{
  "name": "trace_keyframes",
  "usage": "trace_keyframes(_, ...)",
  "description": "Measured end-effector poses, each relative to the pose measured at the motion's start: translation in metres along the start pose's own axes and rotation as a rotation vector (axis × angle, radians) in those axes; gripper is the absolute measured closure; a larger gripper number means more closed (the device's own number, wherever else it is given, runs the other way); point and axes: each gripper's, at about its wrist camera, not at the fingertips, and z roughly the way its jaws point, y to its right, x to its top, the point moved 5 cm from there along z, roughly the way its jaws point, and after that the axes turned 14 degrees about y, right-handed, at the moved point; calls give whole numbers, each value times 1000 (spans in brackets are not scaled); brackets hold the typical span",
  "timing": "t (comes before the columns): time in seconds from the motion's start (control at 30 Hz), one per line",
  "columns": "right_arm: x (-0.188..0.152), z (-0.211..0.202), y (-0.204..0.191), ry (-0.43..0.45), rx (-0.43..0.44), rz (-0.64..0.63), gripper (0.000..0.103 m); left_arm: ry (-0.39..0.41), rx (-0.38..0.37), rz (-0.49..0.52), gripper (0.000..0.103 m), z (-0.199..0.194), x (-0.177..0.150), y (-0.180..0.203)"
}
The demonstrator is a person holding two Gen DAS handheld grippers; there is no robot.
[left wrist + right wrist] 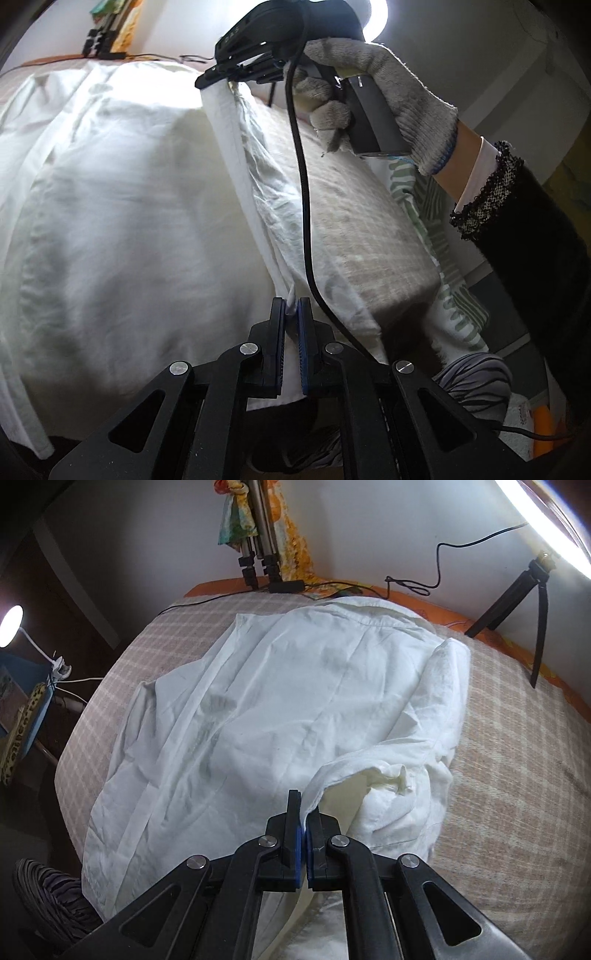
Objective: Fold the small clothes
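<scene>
1. Holding one long edge of a white shirt between both grippers, you are part-way through folding a side panel over the body of the garment, which lies spread on a checked beige bedcover.
2. Your left gripper has its jaws nearly closed, pinching the near end of the hem; a thin strip of white cloth shows between the blue pads.
3. Your right gripper is clamped tight on the far end of the same edge. In the left wrist view it sits at the top, carried by your gloved hand, with the hem stretched straight between the two tools.
4. Keep that edge taut and level as you carry it across, so that the fold line runs parallel to the shirt's length.
5. Watch the bunched sleeve just beside the right jaws; it looks likely to be trapped under the fold, so lay the panel over it smoothly.
6. A black cable hangs across the cloth; keep it clear of the fold.
</scene>
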Motion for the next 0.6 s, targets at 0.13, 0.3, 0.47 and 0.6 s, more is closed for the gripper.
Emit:
trace_keyframes(0.13, -8, 22, -12, -64, 38, 5, 91, -24, 14, -18, 98, 3, -8, -8)
trace_keyframes(0.3, 9, -36, 0, 108, 148, 95, 70, -19, 11, -16, 98, 2, -9, -11)
trace_keyframes(0.47, -2, -59, 49, 146, 20, 136, 69, -20, 8, -27, 98, 4, -11, -13)
trace_keyframes(0.6, -15, -41, 55, 91, 9, 157, 65, -37, 19, -19, 95, 4, -10, -13)
